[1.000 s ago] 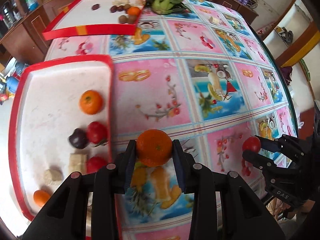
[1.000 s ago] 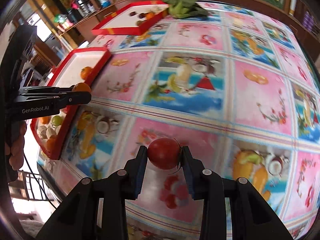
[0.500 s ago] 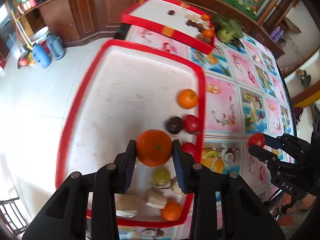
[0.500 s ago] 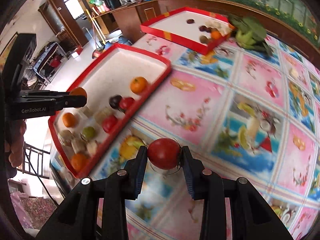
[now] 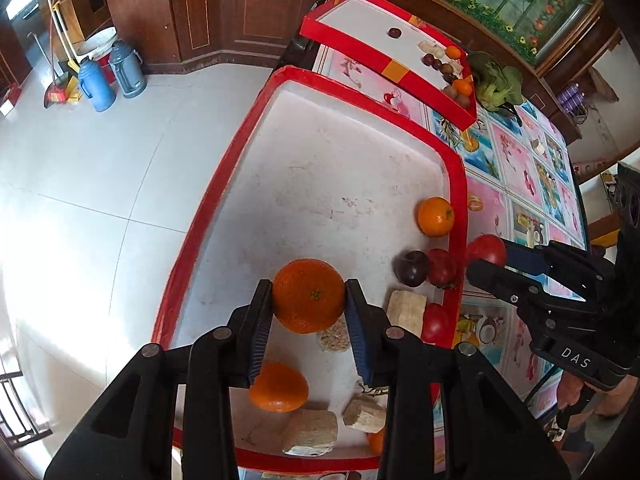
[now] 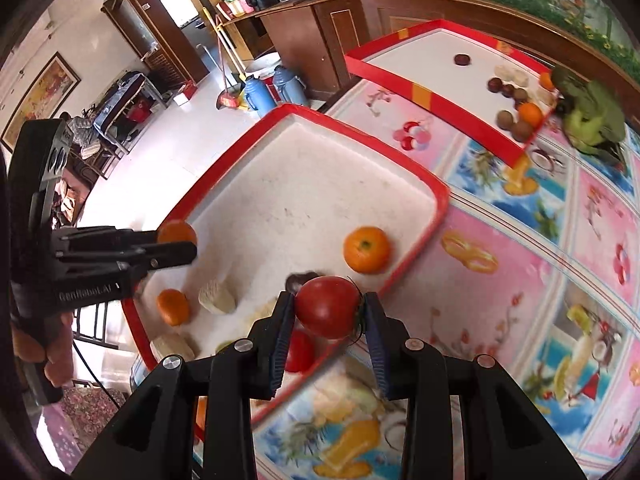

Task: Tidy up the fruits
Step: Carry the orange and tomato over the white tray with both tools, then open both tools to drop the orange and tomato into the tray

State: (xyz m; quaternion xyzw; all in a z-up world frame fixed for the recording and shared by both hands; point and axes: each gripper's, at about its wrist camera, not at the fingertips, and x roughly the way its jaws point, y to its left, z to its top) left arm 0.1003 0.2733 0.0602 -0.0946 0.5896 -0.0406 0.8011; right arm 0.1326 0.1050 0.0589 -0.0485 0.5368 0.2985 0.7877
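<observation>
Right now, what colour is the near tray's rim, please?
Red rim, white inside; clearest from the left wrist.

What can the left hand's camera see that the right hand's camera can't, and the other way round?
Only the left wrist view shows the orange up close between the left gripper fingers, plus the "DAS" label on the right gripper.

Only the right wrist view shows the tomato up close, and the kitchen counter with bottles.

Both show the near red tray, the far red tray and the green vegetables.

Left claw [image 5: 309,312] and right claw [image 6: 329,317], both level, each clamped on a load.
</observation>
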